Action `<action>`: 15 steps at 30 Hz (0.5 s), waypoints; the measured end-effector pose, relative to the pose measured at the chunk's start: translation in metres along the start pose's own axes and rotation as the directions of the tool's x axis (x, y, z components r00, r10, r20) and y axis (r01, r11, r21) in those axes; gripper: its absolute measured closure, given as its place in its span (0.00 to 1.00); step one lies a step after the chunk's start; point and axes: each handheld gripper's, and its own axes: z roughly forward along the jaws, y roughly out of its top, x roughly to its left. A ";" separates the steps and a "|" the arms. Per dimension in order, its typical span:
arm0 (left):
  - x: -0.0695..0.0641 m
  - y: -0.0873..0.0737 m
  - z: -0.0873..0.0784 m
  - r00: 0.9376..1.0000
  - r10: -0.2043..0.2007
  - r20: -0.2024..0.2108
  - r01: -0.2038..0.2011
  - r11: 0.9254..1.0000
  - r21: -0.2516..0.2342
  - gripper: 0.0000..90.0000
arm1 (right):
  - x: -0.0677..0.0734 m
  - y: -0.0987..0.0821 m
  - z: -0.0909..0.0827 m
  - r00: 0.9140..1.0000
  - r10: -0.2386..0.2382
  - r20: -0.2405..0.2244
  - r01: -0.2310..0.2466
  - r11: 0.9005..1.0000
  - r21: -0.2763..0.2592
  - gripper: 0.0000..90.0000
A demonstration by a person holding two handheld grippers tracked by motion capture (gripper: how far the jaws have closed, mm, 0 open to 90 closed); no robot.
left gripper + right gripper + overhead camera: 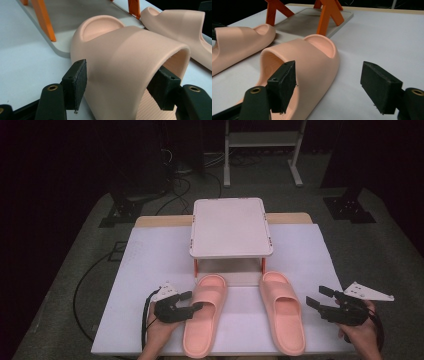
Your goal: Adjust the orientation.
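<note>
Low centre of the high view, on my counter (150, 255): two pink slippers (205, 312) (282, 317), toes toward the shelf rack (231, 227). Left gripper (192, 301) straddles one strap, jaws loose; right gripper (319, 299) wide, beside its slipper.

Both pink slippers (205, 312) look like soft matt foam, smooth on the strap, with a tiny dotted grain on the footbed. Table cover (150, 265) is matt white. Little stand (230, 227) seems plastic, orange legs.
</note>
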 end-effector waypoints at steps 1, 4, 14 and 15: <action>0.000 -0.001 0.000 1.000 -0.003 -0.004 0.003 1.000 0.003 0.40 | 0.001 0.000 0.000 1.000 -0.001 -0.005 0.001 1.000 -0.001 0.31; 0.001 -0.002 0.000 1.000 -0.001 -0.008 0.001 1.000 0.004 0.40 | 0.005 -0.001 -0.001 1.000 -0.004 -0.016 0.003 1.000 -0.006 0.31; 0.000 -0.003 0.001 1.000 0.001 -0.028 -0.001 1.000 0.007 0.42 | 0.013 -0.007 0.004 0.999 -0.013 -0.046 0.013 1.000 0.006 0.31; 0.000 -0.003 0.001 1.000 0.000 -0.027 0.000 1.000 0.006 0.43 | 0.014 -0.008 0.006 0.999 -0.013 -0.050 0.014 1.000 0.010 0.31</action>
